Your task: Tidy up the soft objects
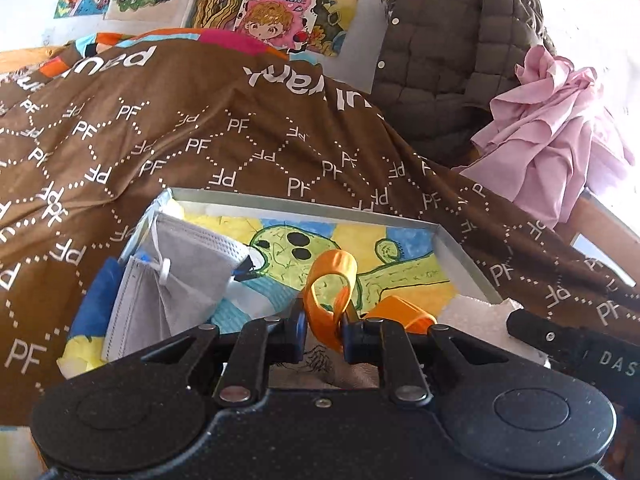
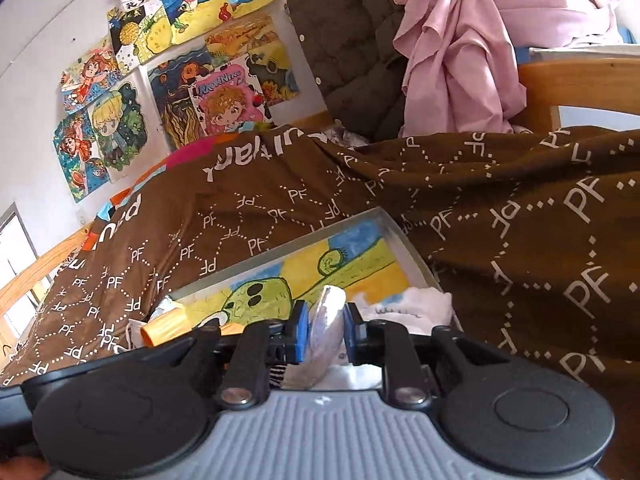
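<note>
Two soft things are in hand above the shallow box (image 1: 460,256): an orange band (image 1: 332,280) clamped in the left gripper (image 1: 322,330) jaws, and a pale silvery fabric piece (image 2: 329,320) pinched in the right gripper (image 2: 325,332). Grey face masks (image 1: 180,276) already lie at the box's left end, so the sorting looks partly done. Both held pieces seem left to place, and the pink garment (image 1: 552,148) lies crumpled beyond the brown bedcover (image 1: 200,152).
</note>
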`<state>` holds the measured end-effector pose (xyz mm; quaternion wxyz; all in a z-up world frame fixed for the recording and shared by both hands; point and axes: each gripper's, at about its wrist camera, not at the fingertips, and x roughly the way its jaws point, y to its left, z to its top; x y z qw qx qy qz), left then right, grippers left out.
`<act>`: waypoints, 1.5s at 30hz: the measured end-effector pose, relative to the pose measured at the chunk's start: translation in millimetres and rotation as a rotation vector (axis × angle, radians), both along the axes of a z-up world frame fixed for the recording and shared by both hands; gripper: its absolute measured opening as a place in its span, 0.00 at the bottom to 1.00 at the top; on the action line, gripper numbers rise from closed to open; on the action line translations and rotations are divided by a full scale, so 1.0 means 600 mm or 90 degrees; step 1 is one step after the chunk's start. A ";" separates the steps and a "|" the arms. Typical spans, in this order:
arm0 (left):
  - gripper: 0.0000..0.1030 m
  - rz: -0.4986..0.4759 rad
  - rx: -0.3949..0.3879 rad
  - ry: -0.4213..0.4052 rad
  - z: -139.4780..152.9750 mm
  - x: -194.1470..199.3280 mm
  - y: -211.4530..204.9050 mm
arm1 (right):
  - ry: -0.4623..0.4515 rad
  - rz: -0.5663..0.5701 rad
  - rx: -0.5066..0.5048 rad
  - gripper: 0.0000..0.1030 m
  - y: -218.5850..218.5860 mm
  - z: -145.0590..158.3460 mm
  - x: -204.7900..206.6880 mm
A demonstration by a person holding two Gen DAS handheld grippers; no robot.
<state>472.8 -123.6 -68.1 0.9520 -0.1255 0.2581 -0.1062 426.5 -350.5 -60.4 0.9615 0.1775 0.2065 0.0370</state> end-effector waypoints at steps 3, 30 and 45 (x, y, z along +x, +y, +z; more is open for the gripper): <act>0.27 0.003 -0.006 0.001 0.002 -0.004 0.002 | 0.006 -0.006 -0.015 0.26 0.000 -0.001 0.000; 0.96 0.059 -0.009 -0.087 0.113 -0.172 0.068 | -0.115 -0.022 -0.146 0.98 0.039 0.111 -0.172; 0.99 0.055 -0.003 -0.117 0.136 -0.330 0.103 | -0.160 -0.038 -0.164 1.00 0.089 0.124 -0.328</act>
